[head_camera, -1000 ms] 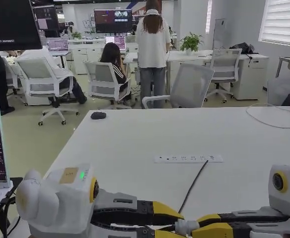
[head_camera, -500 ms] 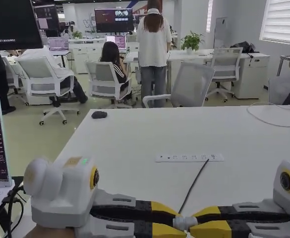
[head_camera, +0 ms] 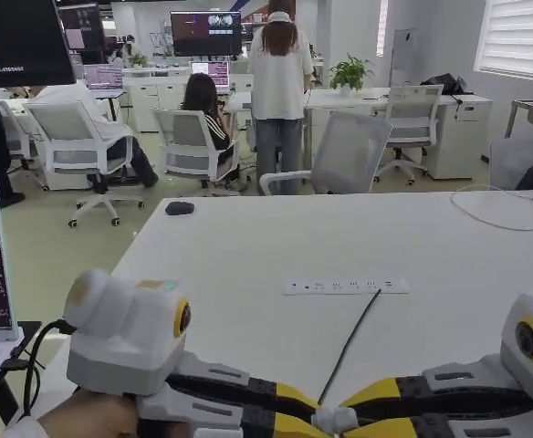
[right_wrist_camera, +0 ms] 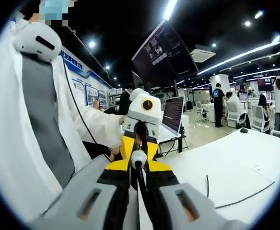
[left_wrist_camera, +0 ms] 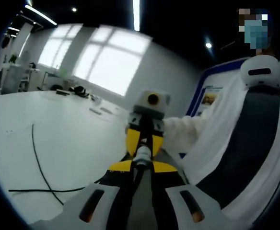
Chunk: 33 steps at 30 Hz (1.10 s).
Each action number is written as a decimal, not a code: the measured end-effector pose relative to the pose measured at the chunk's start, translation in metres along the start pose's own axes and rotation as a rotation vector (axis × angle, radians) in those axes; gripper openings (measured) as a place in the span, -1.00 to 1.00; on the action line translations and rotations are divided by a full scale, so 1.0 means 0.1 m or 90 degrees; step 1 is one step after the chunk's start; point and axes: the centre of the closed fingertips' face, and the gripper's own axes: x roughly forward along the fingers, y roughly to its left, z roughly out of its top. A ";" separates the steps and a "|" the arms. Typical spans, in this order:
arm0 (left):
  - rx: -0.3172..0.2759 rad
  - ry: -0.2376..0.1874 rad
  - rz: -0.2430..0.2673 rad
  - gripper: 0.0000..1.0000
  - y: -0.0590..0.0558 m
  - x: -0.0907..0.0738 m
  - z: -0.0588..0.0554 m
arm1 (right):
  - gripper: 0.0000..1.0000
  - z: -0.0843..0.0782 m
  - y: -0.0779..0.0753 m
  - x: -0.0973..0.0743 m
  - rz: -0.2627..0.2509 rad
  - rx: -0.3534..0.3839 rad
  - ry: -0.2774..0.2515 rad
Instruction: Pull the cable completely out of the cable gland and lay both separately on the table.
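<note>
Two tongs meet tip to tip above the white worktop [head_camera: 248,255]: left tongs [head_camera: 299,413] clenched on the white cable gland [head_camera: 334,420], right tongs [head_camera: 364,412] apparently pinching the black cable [head_camera: 347,342] at its mouth. The cable trails slack toward a power strip [head_camera: 344,286]. It looks light, limp and slippery, best gripped beside the rigid gland.

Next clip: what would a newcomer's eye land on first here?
The two yellow-tipped grippers, left gripper and right gripper, meet nose to nose at the bottom of the head view, both pinching a small white cable gland. From there a black cable runs across the white table towards a power strip. Behind, a person stands in a busy office.
</note>
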 end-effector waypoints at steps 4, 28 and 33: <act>-0.024 -0.001 -0.013 -0.73 -0.02 0.00 -0.03 | -0.81 0.00 0.03 0.03 0.006 -0.066 0.006; 0.091 -0.043 0.060 -0.68 0.07 -0.03 0.02 | -0.95 -0.14 -0.12 -0.05 -0.028 -0.019 0.029; 0.161 -0.043 0.075 -0.65 0.09 -0.01 0.01 | -0.96 -0.15 -0.12 -0.07 -0.030 -0.023 0.026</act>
